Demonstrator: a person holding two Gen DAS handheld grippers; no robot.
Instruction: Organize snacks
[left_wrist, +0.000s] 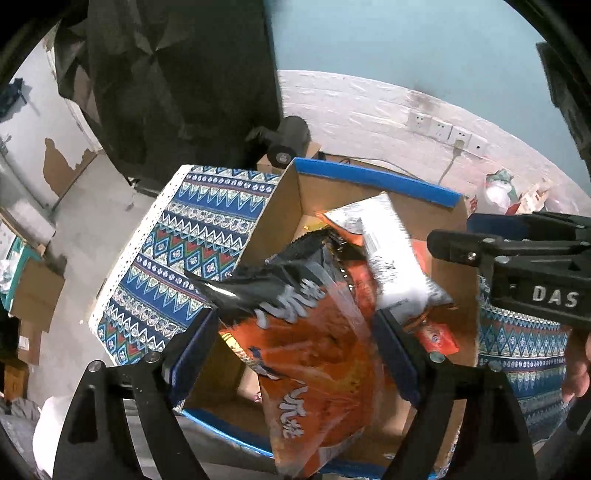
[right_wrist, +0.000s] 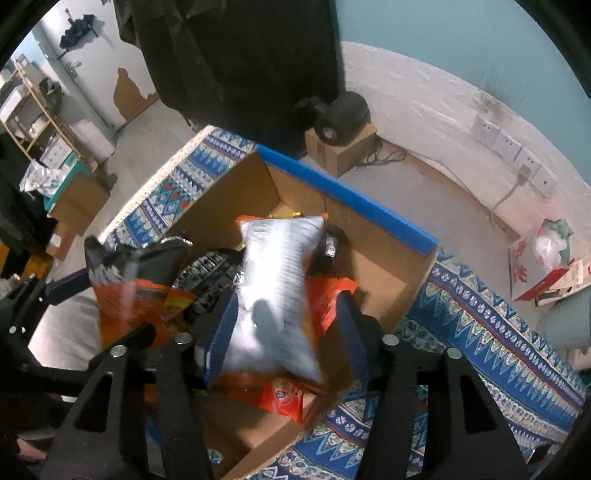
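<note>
Both claws hang over an open cardboard box (left_wrist: 369, 192) with blue-taped rims, which sits on a bench under a patterned blue cloth (left_wrist: 192, 236). The left claw (left_wrist: 295, 332) stands spread around a big orange chip bag (left_wrist: 314, 354); whether its fingers (left_wrist: 195, 343) actually press the bag I cannot tell. The bag hangs partly over the box's near rim, probably so it can drop onto the snacks already inside. The right claw (right_wrist: 288, 325) is likewise spread either side of a silvery white packet (right_wrist: 277, 280), which lies blurred above orange packets (right_wrist: 284, 398) in the box. Contact there is also unclear. Box filling looks well along.
</note>
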